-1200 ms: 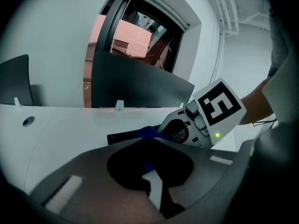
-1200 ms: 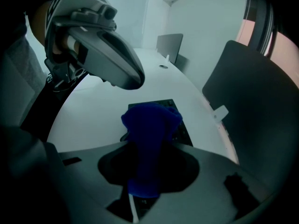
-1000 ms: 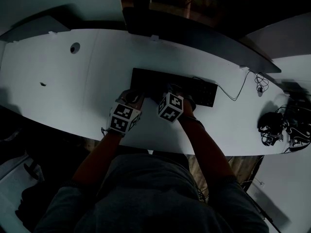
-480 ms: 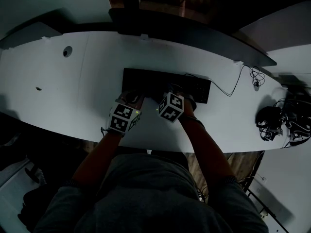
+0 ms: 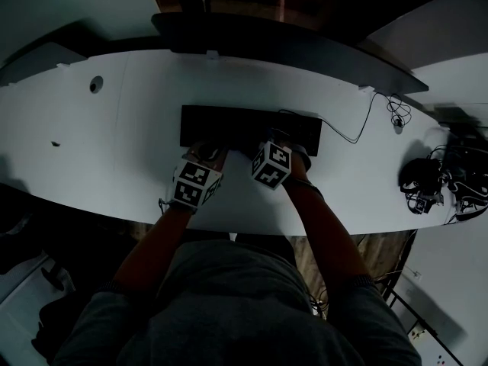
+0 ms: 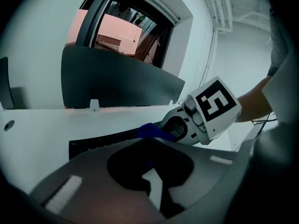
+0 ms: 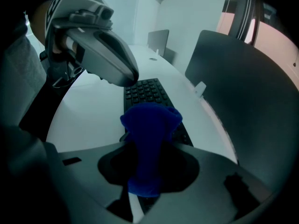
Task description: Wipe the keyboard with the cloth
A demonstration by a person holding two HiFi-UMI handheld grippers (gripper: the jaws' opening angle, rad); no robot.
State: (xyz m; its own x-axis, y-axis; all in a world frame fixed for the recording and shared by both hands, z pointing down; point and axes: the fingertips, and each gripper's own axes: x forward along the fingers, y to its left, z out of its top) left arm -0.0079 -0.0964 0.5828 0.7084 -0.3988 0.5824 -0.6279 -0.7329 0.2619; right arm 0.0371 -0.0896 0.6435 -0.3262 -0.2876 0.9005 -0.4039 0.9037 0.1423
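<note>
Two grippers are at work, and only the right gripper [image 7: 145, 183] carries something: its jaws are closed on a blue cloth [image 7: 150, 125], which stands out of them as a bunched wad. The left gripper [image 6: 152, 185] has its jaws drawn together with only a thin slit between, and nothing is in them.

Just beyond the wad lies the black keyboard [image 7: 145, 90]. In the right gripper view it runs away from the jaws toward the upper middle of the frame, so its long axis is nearly in line with that gripper. In the head view the same axis goes from left to right across the centre. The cloth is over the right half there, and most of the keys stretch toward the left. In my judgement the coming stroke must go along this axis, toward the left end. The left gripper is at the near edge of the keyboard, left of the middle, in the path of such a stroke.

Farther away are the white desk [image 5: 114, 143], a thin cable [image 5: 358, 132] going to the right, and the dark partition panel [image 5: 267, 40] at the top.

I cannot tell if the cloth really presses on the keys, or if the left gripper touches the keyboard. The marker cubes hide both contact places from above, and the frames are dim.
</note>
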